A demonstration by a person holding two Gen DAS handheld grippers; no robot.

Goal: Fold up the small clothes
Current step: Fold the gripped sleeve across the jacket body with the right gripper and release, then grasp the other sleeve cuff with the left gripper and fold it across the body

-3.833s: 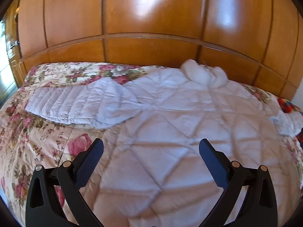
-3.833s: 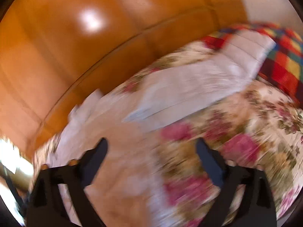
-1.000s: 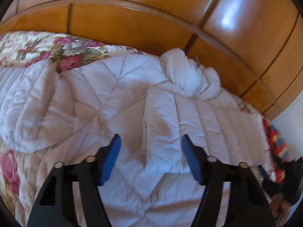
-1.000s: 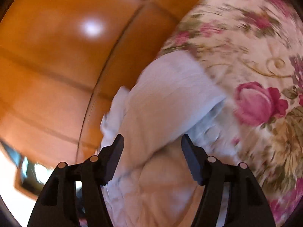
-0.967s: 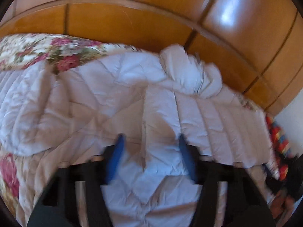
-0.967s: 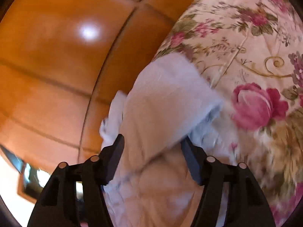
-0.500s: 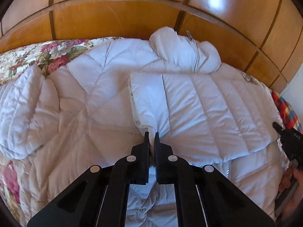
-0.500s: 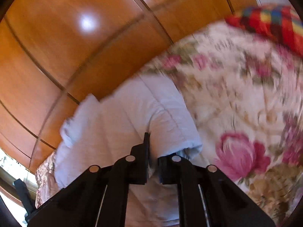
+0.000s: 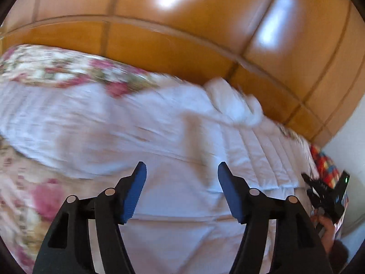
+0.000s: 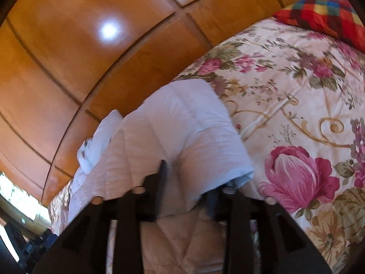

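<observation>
Floral bedspread under white jacket; sleeve hides opening right hand-held gripper; left hand-held gripper opening, empty.

You have one white quilted jacket on bed. One floral bedspread under it. One checked cushion at far corner. One wooden headboard behind. You hold two grippers: left gripper, right gripper. Each has two fingers. One hand of yours visible, at right edge of left view.
</observation>
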